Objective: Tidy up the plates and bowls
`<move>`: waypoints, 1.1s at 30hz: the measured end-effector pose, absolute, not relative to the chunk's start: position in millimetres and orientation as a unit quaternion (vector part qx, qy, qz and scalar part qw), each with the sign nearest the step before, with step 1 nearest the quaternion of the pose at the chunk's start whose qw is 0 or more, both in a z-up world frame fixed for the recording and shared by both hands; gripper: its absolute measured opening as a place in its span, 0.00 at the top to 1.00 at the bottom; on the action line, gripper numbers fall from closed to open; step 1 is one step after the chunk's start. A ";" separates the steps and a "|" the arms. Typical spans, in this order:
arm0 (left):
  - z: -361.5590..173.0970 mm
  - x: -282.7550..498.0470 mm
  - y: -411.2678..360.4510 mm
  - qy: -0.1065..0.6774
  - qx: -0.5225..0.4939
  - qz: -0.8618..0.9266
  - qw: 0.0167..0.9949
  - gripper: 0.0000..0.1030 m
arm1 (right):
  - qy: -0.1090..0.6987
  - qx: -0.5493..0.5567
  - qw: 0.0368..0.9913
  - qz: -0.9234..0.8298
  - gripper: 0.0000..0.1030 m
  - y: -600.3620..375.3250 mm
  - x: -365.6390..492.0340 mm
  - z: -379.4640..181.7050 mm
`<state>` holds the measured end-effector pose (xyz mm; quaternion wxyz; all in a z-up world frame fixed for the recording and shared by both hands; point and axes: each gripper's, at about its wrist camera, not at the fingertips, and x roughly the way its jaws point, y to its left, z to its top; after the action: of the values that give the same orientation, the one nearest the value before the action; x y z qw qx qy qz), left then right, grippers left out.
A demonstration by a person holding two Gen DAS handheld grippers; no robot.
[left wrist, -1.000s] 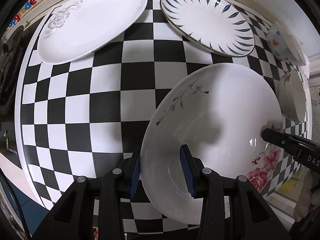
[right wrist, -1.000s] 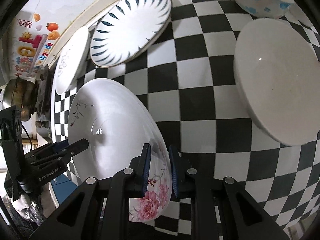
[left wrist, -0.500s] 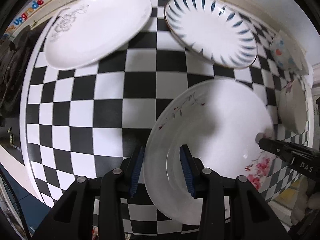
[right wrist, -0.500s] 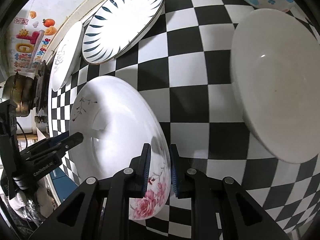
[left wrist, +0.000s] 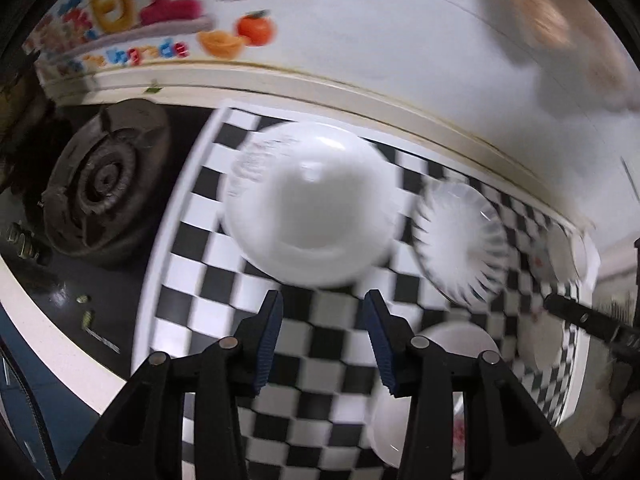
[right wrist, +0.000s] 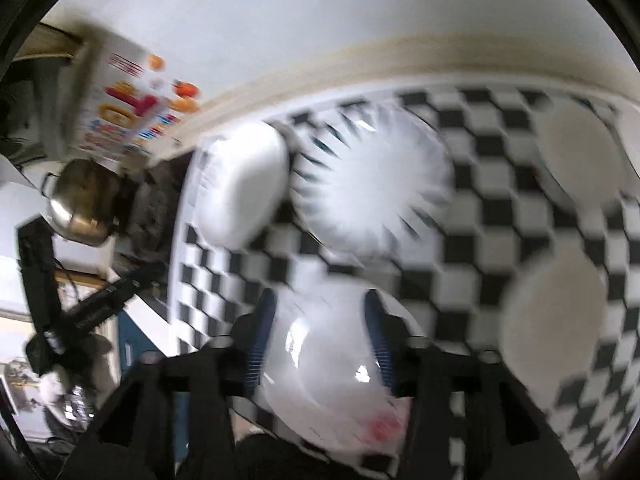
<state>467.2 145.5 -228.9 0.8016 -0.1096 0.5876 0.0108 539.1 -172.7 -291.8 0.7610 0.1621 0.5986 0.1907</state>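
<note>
My left gripper [left wrist: 323, 334] gapes over the checkered table [left wrist: 188, 240] — nothing between its jaws. My right gripper [right wrist: 318, 338] spreads wide too, the floral plate [right wrist: 328, 368] lying blurred beneath it, contact unclear.

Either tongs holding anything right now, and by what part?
Nothing held. Left tongs open over the checkered mat; right tongs open above the floral plate.
</note>
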 end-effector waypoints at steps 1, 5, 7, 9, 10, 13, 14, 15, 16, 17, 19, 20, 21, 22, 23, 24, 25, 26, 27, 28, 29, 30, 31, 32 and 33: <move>-236.9 477.5 163.5 0.594 -0.124 0.019 0.795 0.61 | 0.594 0.163 0.763 0.197 0.49 -159.7 554.2 -289.6; -272.2 497.5 203.0 0.617 -0.178 0.036 0.766 0.61 | 0.604 0.155 0.752 0.215 0.49 -109.2 615.1 -303.5; -291.0 507.0 220.7 0.627 -0.205 0.038 0.751 0.61 | 0.621 0.155 0.735 0.224 0.49 -83.5 647.8 -321.9; -306.4 516.1 232.1 0.634 -0.217 0.041 0.741 0.61 | 0.634 0.143 0.726 0.223 0.49 -66.9 670.3 -338.8; -316.0 521.2 236.8 0.639 -0.221 0.042 0.736 0.61 | 0.640 0.133 0.724 0.219 0.49 -57.4 683.1 -347.9; -332.7 532.7 241.6 0.650 -0.226 0.040 0.725 0.61 | 0.653 0.110 0.718 0.214 0.49 -35.9 714.8 -371.5; -338.1 537.1 242.1 0.653 -0.225 0.038 0.722 0.61 | 0.658 0.106 0.714 0.214 0.49 -32.1 723.2 -379.3; -344.4 541.5 242.5 0.657 -0.224 0.037 0.718 0.61 | 0.662 0.103 0.711 0.214 0.49 -28.7 730.5 -387.0; -348.5 545.9 243.0 0.660 -0.224 0.035 0.716 0.61 | 0.664 0.098 0.710 0.213 0.49 -24.1 738.5 -394.4; -351.6 549.8 243.7 0.662 -0.223 0.033 0.715 0.61 | 0.666 0.091 0.710 0.210 0.49 -21.2 744.3 -400.8; -358.8 556.9 244.0 0.667 -0.220 0.030 0.711 0.62 | 0.670 0.088 0.707 0.209 0.49 -15.8 755.7 -411.9; -360.7 558.9 244.1 0.668 -0.219 0.028 0.711 0.62 | 0.673 0.090 0.703 0.211 0.49 -13.8 760.3 -416.9; -363.2 561.3 244.1 0.670 -0.217 0.027 0.710 0.62 | 0.675 0.091 0.700 0.213 0.49 -13.1 761.1 -420.0; -365.9 563.8 244.0 0.671 -0.214 0.026 0.709 0.62 | 0.679 0.092 0.696 0.215 0.49 -11.3 764.9 -425.0; -367.8 565.4 244.0 0.672 -0.214 0.022 0.709 0.63 | 0.683 0.094 0.691 0.218 0.50 -10.3 766.5 -428.6; -369.3 566.4 243.4 0.673 -0.212 0.019 0.709 0.63 | 0.686 0.099 0.685 0.223 0.50 -8.9 768.3 -432.7; -369.6 566.8 242.4 0.672 -0.206 0.017 0.711 0.63 | 0.689 0.104 0.680 0.228 0.53 -8.1 770.1 -436.4; -368.9 569.0 242.3 0.671 -0.203 0.013 0.713 0.71 | 0.692 0.105 0.676 0.233 0.55 -7.3 770.4 -438.2; -370.5 569.4 240.9 0.673 -0.202 0.005 0.712 0.77 | 0.688 0.104 0.678 0.237 0.58 -6.0 770.8 -438.2; -370.7 569.5 240.0 0.674 -0.200 0.006 0.711 0.77 | 0.691 0.106 0.672 0.245 0.68 -4.3 770.2 -439.4; -369.7 569.3 239.2 0.673 -0.196 0.008 0.713 0.77 | 0.696 0.107 0.665 0.250 0.72 -2.4 768.7 -441.8; -368.5 568.3 238.3 0.672 -0.193 0.009 0.715 0.77 | 0.696 0.102 0.666 0.248 0.73 -2.0 766.5 -441.6; -367.6 566.3 238.9 0.670 -0.194 0.009 0.716 0.77 | 0.691 0.089 0.673 0.247 0.75 1.2 764.1 -441.2; -366.9 565.7 240.4 0.671 -0.192 0.009 0.716 0.77 | 0.688 0.081 0.677 0.249 0.76 3.3 762.2 -440.3; -365.5 563.5 240.7 0.671 -0.190 0.010 0.717 0.77 | 0.686 0.080 0.680 0.247 0.78 3.0 761.3 -440.0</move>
<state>563.5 240.7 -365.5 0.7167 -0.1901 0.6709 0.0097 761.3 3.0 -440.0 0.6799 0.0796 0.6857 0.2474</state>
